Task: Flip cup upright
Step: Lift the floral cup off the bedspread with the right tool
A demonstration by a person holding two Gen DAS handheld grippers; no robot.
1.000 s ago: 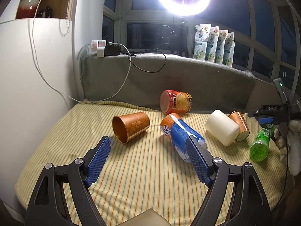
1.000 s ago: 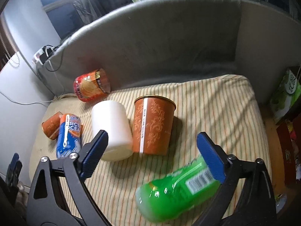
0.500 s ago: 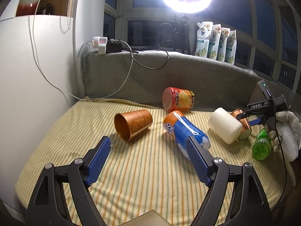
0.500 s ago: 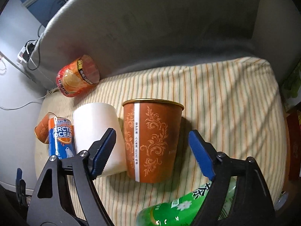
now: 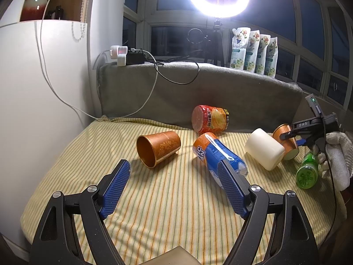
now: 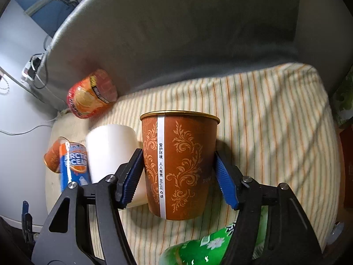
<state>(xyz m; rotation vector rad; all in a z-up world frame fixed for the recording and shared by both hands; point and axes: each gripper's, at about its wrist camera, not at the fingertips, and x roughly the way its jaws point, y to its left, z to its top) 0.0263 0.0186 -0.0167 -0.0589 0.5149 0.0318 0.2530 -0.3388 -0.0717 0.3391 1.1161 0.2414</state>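
Observation:
A brown paper cup with gold scrollwork (image 6: 178,165) lies on its side on the striped cloth. My right gripper (image 6: 178,174) straddles it, blue pads close against both sides, jaws open. From the left wrist view this cup (image 5: 285,141) lies at the far right with the right gripper (image 5: 293,135) over it. A second brown cup (image 5: 157,149) lies on its side, mouth toward me, ahead of my left gripper (image 5: 174,190), which is open and empty above the cloth.
A white cup (image 6: 110,152) lies touching the brown cup's left. A blue-orange bottle (image 5: 218,156), a red snack canister (image 5: 209,121) and a green bottle (image 5: 306,172) lie around. A grey cushion wall (image 5: 220,92) backs the striped surface (image 5: 172,209).
My right gripper has moved forward and down until its pads flank the brown cup. The left gripper has stayed nearly still.

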